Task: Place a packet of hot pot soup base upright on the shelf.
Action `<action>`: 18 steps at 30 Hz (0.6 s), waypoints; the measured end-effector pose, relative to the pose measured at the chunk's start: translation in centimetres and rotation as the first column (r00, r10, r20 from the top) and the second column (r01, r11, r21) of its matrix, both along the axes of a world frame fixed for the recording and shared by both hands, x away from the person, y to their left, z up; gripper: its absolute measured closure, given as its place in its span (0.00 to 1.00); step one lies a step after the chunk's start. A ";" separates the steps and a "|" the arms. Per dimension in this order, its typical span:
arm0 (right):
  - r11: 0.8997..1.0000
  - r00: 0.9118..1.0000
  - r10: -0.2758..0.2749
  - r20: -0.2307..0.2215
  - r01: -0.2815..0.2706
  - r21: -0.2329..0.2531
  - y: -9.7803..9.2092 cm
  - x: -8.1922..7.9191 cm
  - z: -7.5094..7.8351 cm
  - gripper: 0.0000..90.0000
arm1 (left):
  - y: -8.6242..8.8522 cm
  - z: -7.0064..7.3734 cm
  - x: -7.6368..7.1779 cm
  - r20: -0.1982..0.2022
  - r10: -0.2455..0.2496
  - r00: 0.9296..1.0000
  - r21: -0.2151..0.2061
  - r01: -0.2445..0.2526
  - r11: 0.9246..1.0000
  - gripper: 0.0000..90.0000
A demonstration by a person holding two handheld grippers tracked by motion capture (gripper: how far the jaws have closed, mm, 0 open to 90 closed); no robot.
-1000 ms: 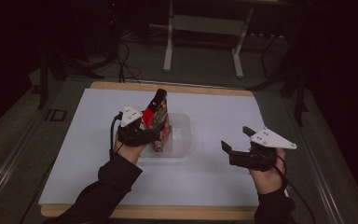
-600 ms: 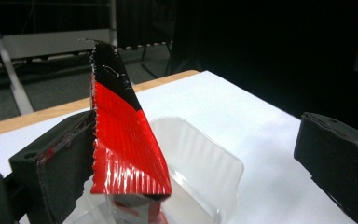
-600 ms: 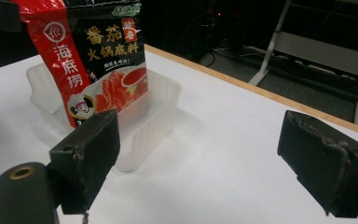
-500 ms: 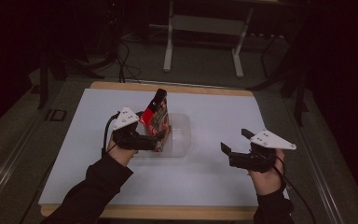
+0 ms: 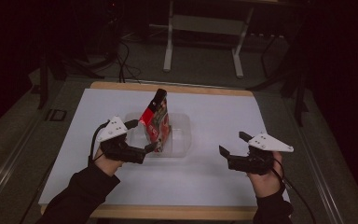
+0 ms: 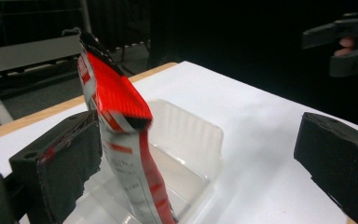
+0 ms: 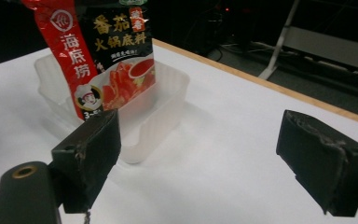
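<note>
Risk first: red printed foil sauce pouch [image 5: 156, 120] stands on edge, leaning, inside clear shallow plastic tray [image 5: 182, 140] at mid tabletop [image 5: 223, 112]. Nothing holds it. Left claw [image 5: 142, 136] sits just beside the pouch with jaws spread wide, gripping nothing; in the left gripper view the pouch [image 6: 121, 140] stands between the jaws, close to one pad. A brush from that pad would likely topple the pouch or skid the light tray. Right claw [image 5: 232, 145] is wide open too, empty, well apart. Tray holds the pouch alone.
</note>
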State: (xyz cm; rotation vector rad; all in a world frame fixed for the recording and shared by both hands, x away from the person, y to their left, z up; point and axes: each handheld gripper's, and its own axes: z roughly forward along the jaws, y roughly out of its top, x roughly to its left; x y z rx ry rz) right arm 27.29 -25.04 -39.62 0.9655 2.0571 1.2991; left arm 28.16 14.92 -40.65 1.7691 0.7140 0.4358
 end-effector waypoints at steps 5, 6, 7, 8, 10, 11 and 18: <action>1.000 1.000 0.002 0.008 -0.002 0.008 0.0 -0.2 -0.2 0.15 | 0.4 -0.6 -0.7 -0.014 -0.015 1.000 0.008 0.015 1.000 0.01; 1.000 1.000 0.003 0.009 -0.003 0.016 -0.1 -0.2 -0.3 0.15 | 0.5 -0.7 -0.8 -0.016 -0.018 1.000 0.007 0.018 1.000 0.01; 1.000 1.000 0.002 0.007 -0.002 0.019 -0.1 -0.3 -0.3 0.15 | 0.6 -0.8 -0.9 -0.019 -0.018 1.000 0.009 0.018 1.000 0.01; 1.000 1.000 0.002 0.006 -0.002 0.017 -0.1 -0.3 -0.4 0.15 | 0.6 -0.9 -1.1 -0.018 -0.022 1.000 0.008 0.022 1.000 0.01; 1.000 1.000 0.003 0.005 -0.003 0.017 -0.1 -0.4 -0.6 0.15 | 0.7 -1.2 -1.3 -0.018 -0.020 1.000 0.014 0.020 1.000 0.01; 1.000 1.000 0.002 0.000 -0.002 0.018 -0.1 -0.5 -0.7 0.14 | 0.8 -1.4 -1.4 -0.021 -0.025 0.999 0.015 0.026 1.000 0.01; 1.000 1.000 0.014 -0.014 -0.014 0.020 -0.1 -0.8 -1.6 0.14 | 1.4 -2.7 -2.0 -0.042 -0.017 0.999 0.019 0.018 1.000 0.01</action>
